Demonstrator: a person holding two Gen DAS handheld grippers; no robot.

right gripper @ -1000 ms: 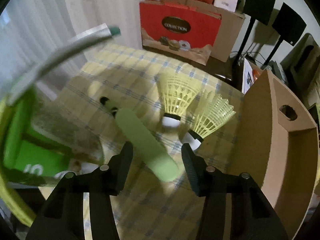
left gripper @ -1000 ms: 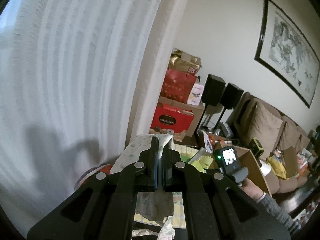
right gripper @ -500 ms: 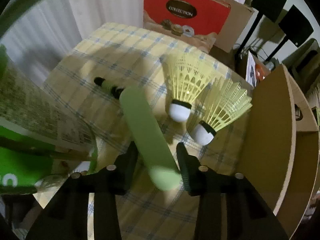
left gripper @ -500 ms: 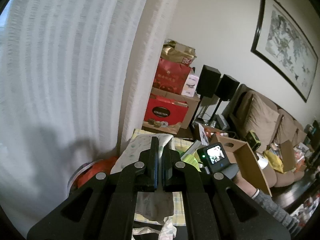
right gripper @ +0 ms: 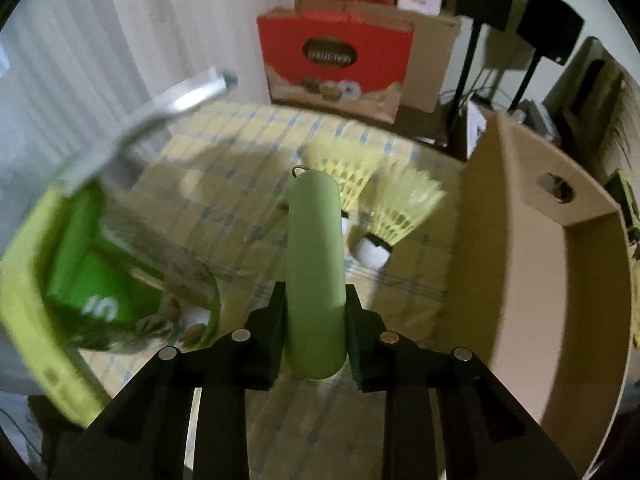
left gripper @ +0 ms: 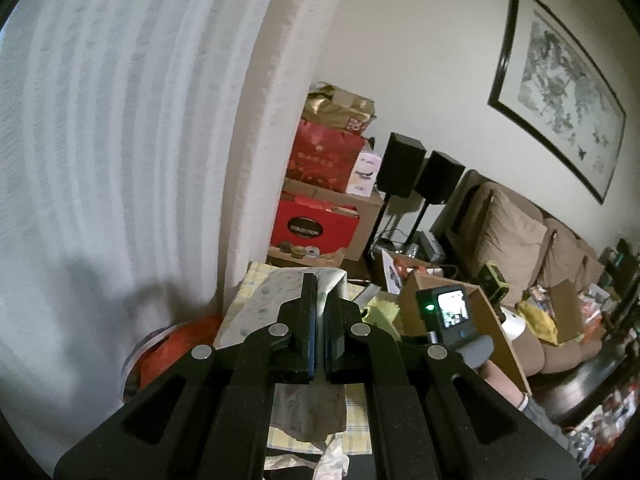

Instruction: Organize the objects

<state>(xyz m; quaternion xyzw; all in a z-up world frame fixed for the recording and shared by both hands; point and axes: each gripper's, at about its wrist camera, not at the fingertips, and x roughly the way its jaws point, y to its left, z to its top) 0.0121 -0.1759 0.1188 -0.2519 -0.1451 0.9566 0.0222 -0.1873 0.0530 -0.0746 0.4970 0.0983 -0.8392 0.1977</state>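
Observation:
My right gripper (right gripper: 315, 312) is shut on a light green cylinder (right gripper: 316, 256) and holds it above the yellow checked tablecloth (right gripper: 224, 184), its long axis pointing away from me. Two yellow shuttlecocks (right gripper: 384, 216) lie on the cloth just right of it. A brown cardboard box (right gripper: 552, 280) stands open at the right. My left gripper (left gripper: 319, 320) is shut on a thin patterned cloth (left gripper: 280, 296) and is raised, facing the curtain and wall. The right gripper's camera unit (left gripper: 452, 312) shows to its right.
A green snack bag in a yellow-green basket (right gripper: 80, 280) sits at the left of the table. Red gift boxes (right gripper: 336, 60) and black speakers on stands (right gripper: 548, 28) stand behind the table. A white curtain (left gripper: 100, 140) hangs at left, a sofa (left gripper: 520, 240) at right.
My right gripper has closed on the green cylinder and lifted it off the cloth, turning it straight ahead. My left gripper stays shut on the cloth and has shifted only slightly.

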